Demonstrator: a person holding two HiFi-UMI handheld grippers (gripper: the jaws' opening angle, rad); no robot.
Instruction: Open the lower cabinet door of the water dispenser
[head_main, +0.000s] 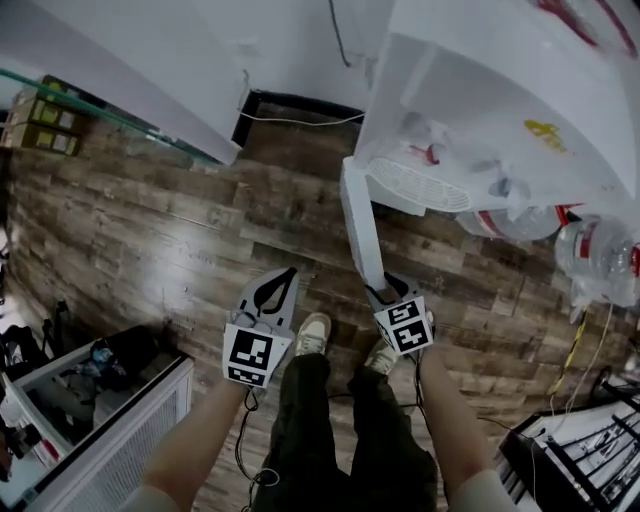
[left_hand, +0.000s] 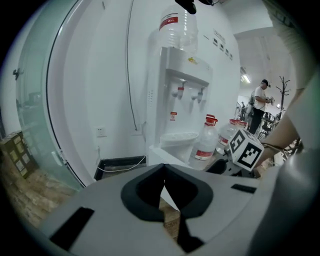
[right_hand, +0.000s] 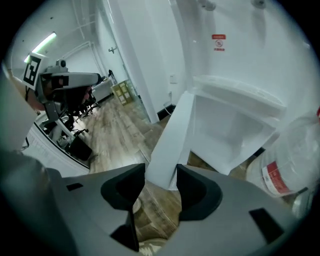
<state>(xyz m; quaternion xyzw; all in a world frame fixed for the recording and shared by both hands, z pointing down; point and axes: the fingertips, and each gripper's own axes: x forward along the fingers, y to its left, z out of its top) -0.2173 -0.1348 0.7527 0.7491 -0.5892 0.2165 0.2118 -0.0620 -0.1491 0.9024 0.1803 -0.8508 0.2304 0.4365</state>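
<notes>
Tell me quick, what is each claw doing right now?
Left claw: closed, empty.
Right claw: closed on the cabinet door edge.

White plastic water dispenser (head_main: 500, 90) at upper right, its flat white lower cabinet door (head_main: 360, 225) swung out over brown wood-plank floor (head_main: 150, 230), door's edge between right gripper (head_main: 385, 290) jaws, seemingly pinched, left gripper (head_main: 288, 274) just left of the door, clear plastic water bottles (head_main: 600, 260) on the floor right of the dispenser

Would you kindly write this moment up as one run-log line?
right gripper: shut on lower cabinet door edge | door: stands open from water dispenser | left gripper: shut, empty, off the door
</notes>
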